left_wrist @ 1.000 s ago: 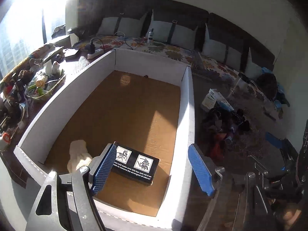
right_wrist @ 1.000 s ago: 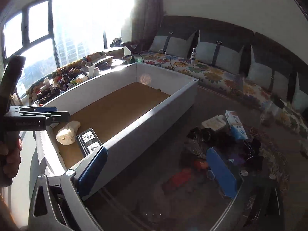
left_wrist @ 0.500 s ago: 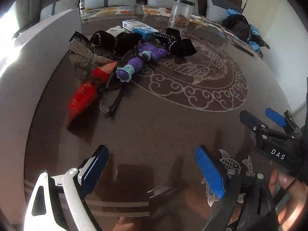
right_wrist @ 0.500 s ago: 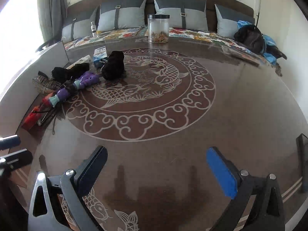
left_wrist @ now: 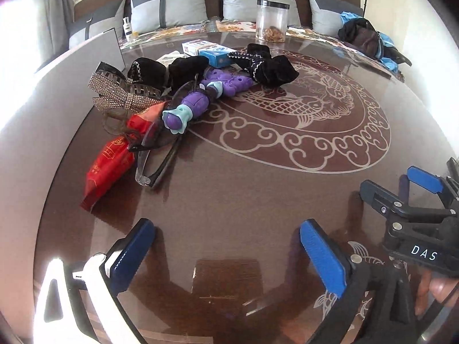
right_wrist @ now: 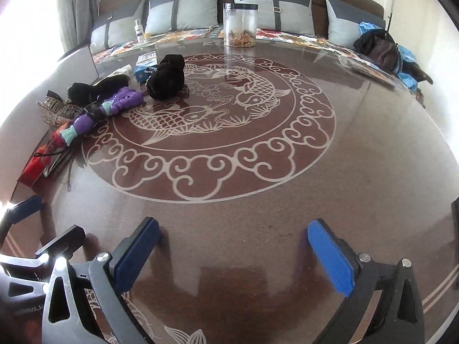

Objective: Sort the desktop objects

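Over the glossy brown table (left_wrist: pixel 258 189), the left gripper (left_wrist: pixel 229 255) is opening on nothing, well short of a heap holding a red packet (left_wrist: pixel 107 169), dark glasses (left_wrist: pixel 157 154), a purple toy (left_wrist: pixel 200 100) and what may be a sequinned bow (left_wrist: pixel 120 97).

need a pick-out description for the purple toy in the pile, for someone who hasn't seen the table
Start at the round brown table with the pale fish pattern; a clutter pile sits at its left side. In that pile, the purple toy lies between the red packet and the black fabric bundle, over the dark glasses. It is the only purple item, knobbly plastic with a teal flared end.
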